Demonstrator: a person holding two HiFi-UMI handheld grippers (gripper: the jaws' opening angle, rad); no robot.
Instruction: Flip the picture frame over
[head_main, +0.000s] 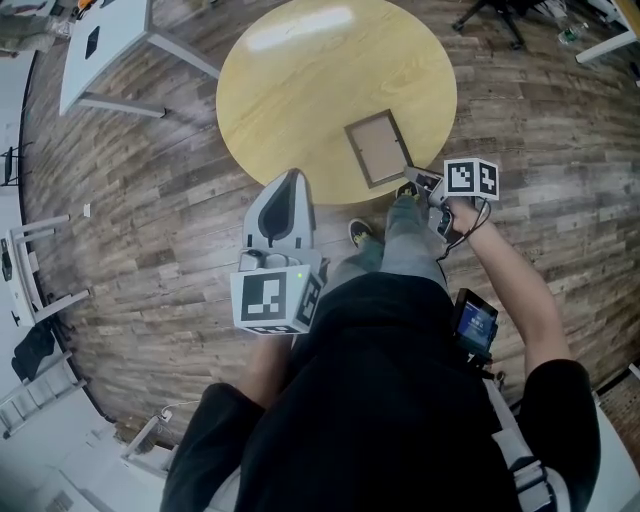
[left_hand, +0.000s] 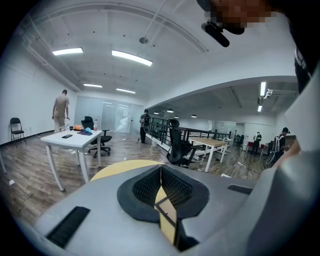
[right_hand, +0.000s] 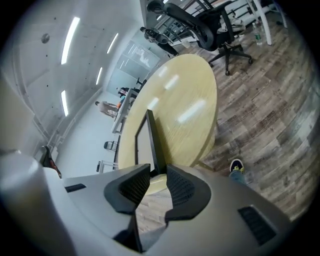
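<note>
Right gripper, head view: at the near rim of the round desk, its tips at the near right corner of the picture frame. The frame lies flat on the desk close to that rim, its long axis running from the rim toward the desk's middle and slightly askew, so the corner nearest the rim points at this gripper. Left gripper, same view: off the desk, just short of its near rim and well apart from the frame. The right hand is plainly the nearer. Left gripper view: left gripper with its jaws pressed together at the tips and nothing between them; the desk and a sliver of the frame show only through the notch below the tips. Right gripper view: right gripper with its jaws partly spread, straddling the frame's corner; the frame runs straight away from the tips across the desk. The corner nearly fills the gap, yet the pads do not appear to be pressing on it, so this reads as a grip not yet made. Judgement: the flip turns on that corner. It overhangs or meets the desk's rim directly ahead of the right gripper, which would need to pinch it there and roll the frame about its long axis.
</note>
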